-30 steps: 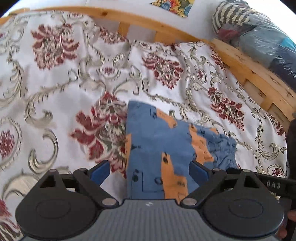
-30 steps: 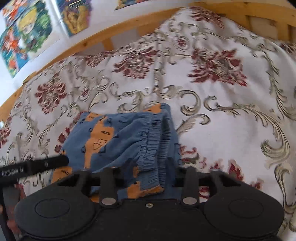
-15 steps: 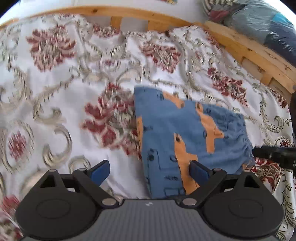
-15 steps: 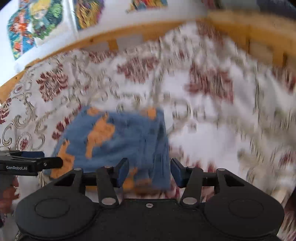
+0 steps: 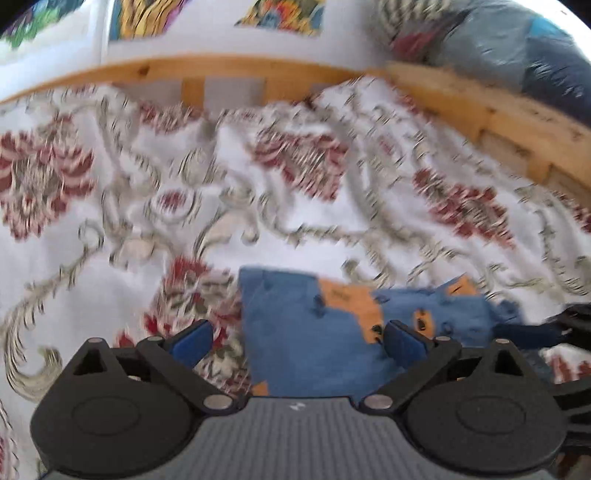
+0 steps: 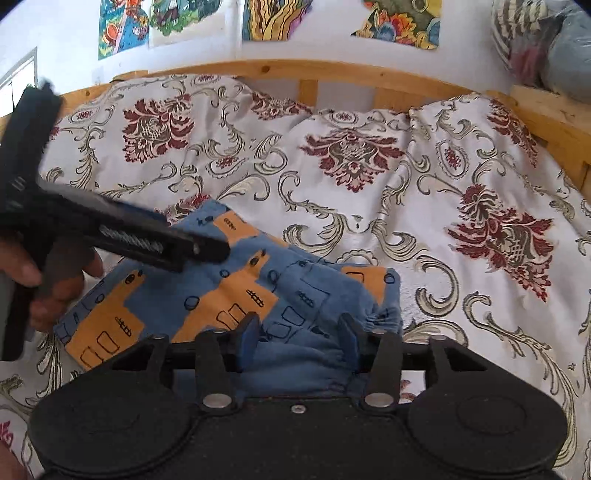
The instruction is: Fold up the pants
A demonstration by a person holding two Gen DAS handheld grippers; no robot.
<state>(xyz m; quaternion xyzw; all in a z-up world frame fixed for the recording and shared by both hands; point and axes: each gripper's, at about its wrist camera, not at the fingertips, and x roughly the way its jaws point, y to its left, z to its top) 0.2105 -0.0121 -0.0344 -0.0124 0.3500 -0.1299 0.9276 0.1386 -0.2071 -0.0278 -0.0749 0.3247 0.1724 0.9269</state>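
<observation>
On the flowered bedspread [image 6: 369,206], the folded blue-and-orange pants [image 6: 280,291] are lying flat near the front edge. Both grippers are hovering over them: the left gripper [image 5: 297,338] is spread wide and gripping nothing, and the right gripper [image 6: 298,334] is part-open above the gathered waistband, also holding nothing. A hand [image 6: 44,284] is gripping the left tool's handle.

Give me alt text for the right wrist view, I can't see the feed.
Folded blue-and-orange pants lie on a floral bedspread, their gathered waistband end between the open right gripper's fingers. The left gripper, held in a hand, hovers over the pants' far left part; a wooden bed frame and wall posters sit behind.
</observation>
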